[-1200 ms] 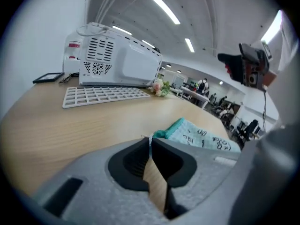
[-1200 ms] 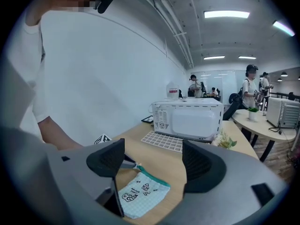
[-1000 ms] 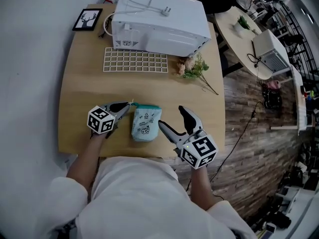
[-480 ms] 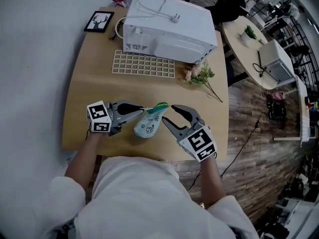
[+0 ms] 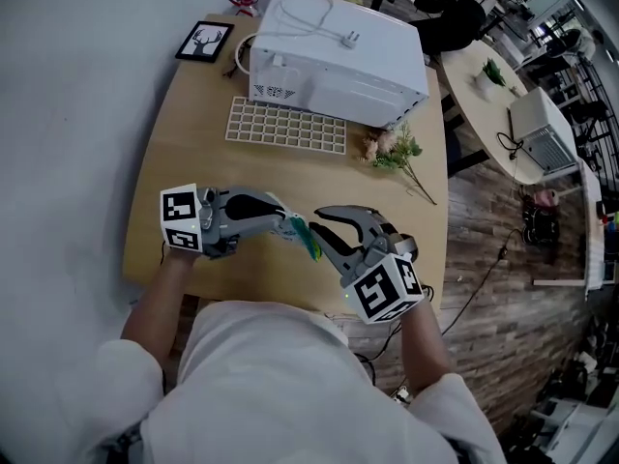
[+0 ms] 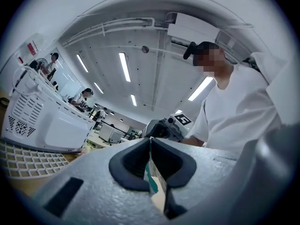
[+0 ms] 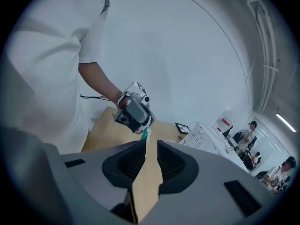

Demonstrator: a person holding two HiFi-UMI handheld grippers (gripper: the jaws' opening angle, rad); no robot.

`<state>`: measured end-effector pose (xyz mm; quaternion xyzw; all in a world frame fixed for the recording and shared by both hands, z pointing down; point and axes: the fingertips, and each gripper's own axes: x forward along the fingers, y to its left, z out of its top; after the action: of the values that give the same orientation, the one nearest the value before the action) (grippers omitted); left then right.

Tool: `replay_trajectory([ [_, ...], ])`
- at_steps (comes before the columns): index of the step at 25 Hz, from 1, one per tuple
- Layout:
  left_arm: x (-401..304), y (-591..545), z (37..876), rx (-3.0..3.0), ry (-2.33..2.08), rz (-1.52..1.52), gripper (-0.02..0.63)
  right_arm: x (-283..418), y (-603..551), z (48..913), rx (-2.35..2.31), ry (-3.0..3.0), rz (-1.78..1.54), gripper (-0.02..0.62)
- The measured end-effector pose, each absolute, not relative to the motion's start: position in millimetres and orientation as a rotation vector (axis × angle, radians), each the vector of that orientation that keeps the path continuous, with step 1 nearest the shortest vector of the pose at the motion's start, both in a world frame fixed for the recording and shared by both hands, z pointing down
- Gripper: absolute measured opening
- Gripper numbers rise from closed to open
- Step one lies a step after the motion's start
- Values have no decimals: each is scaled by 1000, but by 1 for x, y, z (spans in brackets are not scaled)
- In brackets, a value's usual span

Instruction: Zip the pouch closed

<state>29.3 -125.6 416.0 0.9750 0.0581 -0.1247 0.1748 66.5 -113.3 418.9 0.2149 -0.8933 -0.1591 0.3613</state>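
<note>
The small teal-and-white pouch (image 5: 310,241) hangs edge-on above the wooden table (image 5: 184,162), between my two grippers. My left gripper (image 5: 288,228) is shut on one end of it; in the left gripper view a teal-and-white strip of the pouch (image 6: 149,179) sits pinched between the pads of the left gripper (image 6: 150,139). My right gripper (image 5: 324,228) faces it from the right, its jaws closing. In the right gripper view the pouch's tip (image 7: 145,135) shows just beyond the tips of the right gripper (image 7: 150,143), and only table shows in the narrow gap.
A white appliance (image 5: 334,51) stands at the table's back, with a white grid tray (image 5: 285,126) in front of it. A flower sprig (image 5: 392,148) lies to the right and a framed picture (image 5: 205,42) at the back left. The table's front edge is close below the grippers.
The left gripper lifted the pouch off the table and turned it edge-on. The right gripper rolled over, moved in toward the pouch, and its jaws narrowed from wide open.
</note>
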Motion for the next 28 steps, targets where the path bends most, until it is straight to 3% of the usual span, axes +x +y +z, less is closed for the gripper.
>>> replay_trajectory([
  [8, 29, -117, 396, 2778, 218, -395, 23, 57, -110, 410, 504, -2301, -487, 75],
  [12, 31, -115, 393, 2779, 221, -399, 23, 55, -110, 407, 508, -2286, -555, 24],
  [17, 28, -118, 390, 2774, 189, -422, 23, 52, -109, 407, 490, -2241, -637, 21],
  [28, 21, -133, 381, 2677, -57, -592, 18, 50, -114, 404, 534, -2249, -698, 2],
])
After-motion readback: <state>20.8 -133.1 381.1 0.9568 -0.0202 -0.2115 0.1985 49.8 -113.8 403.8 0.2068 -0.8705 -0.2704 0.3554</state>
